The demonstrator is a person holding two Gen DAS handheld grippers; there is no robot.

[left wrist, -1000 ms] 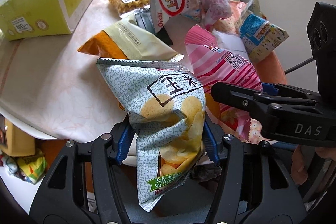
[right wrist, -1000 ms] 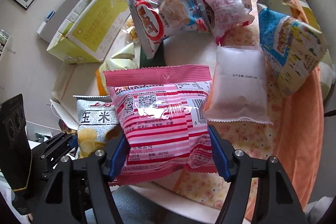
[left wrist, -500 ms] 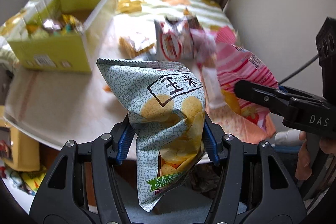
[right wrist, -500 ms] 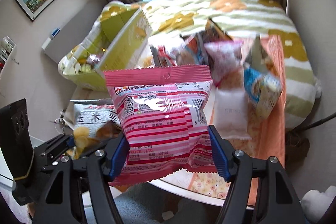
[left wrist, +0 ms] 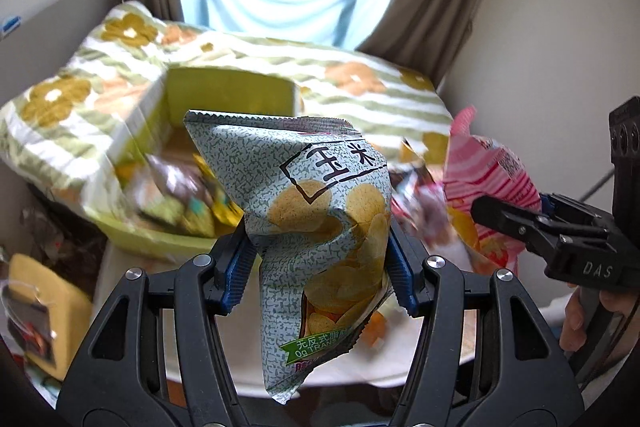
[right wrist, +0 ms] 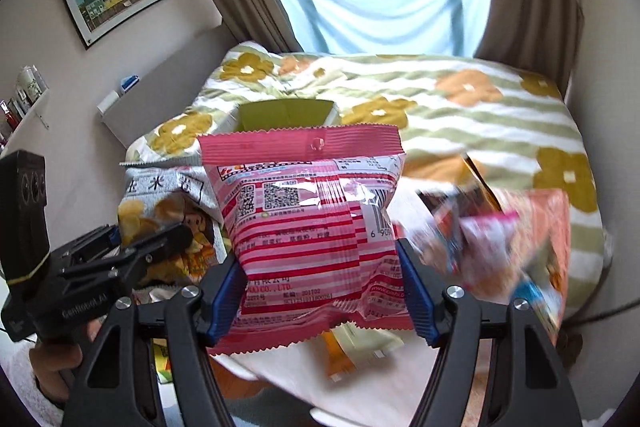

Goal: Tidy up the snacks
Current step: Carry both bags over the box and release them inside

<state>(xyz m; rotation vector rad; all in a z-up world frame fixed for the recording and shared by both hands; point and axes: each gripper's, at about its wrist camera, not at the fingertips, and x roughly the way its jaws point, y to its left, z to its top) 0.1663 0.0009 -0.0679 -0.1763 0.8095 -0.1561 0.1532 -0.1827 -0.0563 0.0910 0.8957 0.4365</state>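
Observation:
My left gripper (left wrist: 318, 267) is shut on a grey-green speckled chip bag (left wrist: 320, 211) and holds it up in the air. My right gripper (right wrist: 320, 291) is shut on a pink striped snack bag (right wrist: 308, 227), also lifted; it shows at the right of the left wrist view (left wrist: 492, 183). The chip bag shows at the left of the right wrist view (right wrist: 160, 203). The open yellow-green box (left wrist: 224, 103) with several snacks inside sits beyond the chip bag. More snack bags (right wrist: 480, 227) lie blurred on the table at the right.
A bed with a flowered green-striped cover (right wrist: 460, 99) lies behind the table. The white table edge (left wrist: 240, 339) runs below the grippers. A yellow object (left wrist: 44, 303) sits low at the left. Curtains and a window are at the back.
Both grippers have risen and tilted up with their bags; the view now looks across the table at the bed and window. The box has come to the centre, behind the chip bag.

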